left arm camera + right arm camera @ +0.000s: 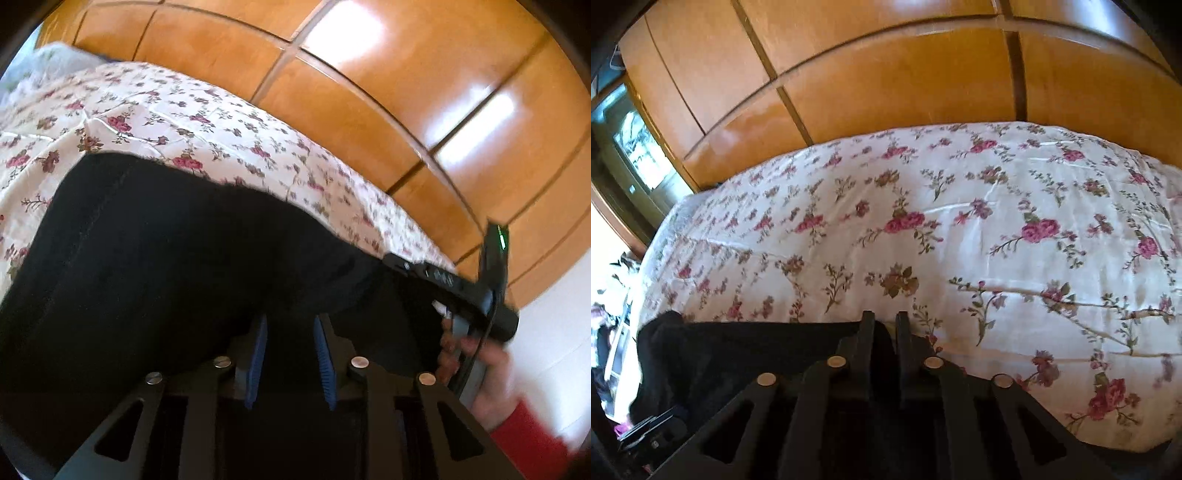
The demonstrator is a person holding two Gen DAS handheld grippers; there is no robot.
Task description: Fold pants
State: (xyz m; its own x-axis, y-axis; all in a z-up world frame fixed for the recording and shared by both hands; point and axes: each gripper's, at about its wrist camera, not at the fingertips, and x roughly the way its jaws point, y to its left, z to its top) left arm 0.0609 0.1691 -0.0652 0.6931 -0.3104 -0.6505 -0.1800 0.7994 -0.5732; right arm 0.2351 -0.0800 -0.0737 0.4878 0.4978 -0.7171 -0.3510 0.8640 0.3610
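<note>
Black pants (166, 258) lie spread on a flowered bedspread (184, 122) and fill the lower left of the left wrist view. My left gripper (291, 325) hovers over them, its blue pads (258, 354) apart with their inner faces bare. To its right, my right gripper (395, 260) rests at the pants' far edge, held by a hand in a red sleeve (524, 432). In the right wrist view the right gripper (885, 321) sits at the corner of the pants (738, 354). Its fingers (867, 332) stand a narrow gap apart, with bedspread showing between the tips and dark cloth lower down.
Glossy wooden wardrobe doors (886, 81) stand right behind the bed. The bedspread (960, 221) stretches wide beyond and to the right of the pants. A window (635, 147) and clutter sit at the far left, and a white wall (561, 332) rises at the right.
</note>
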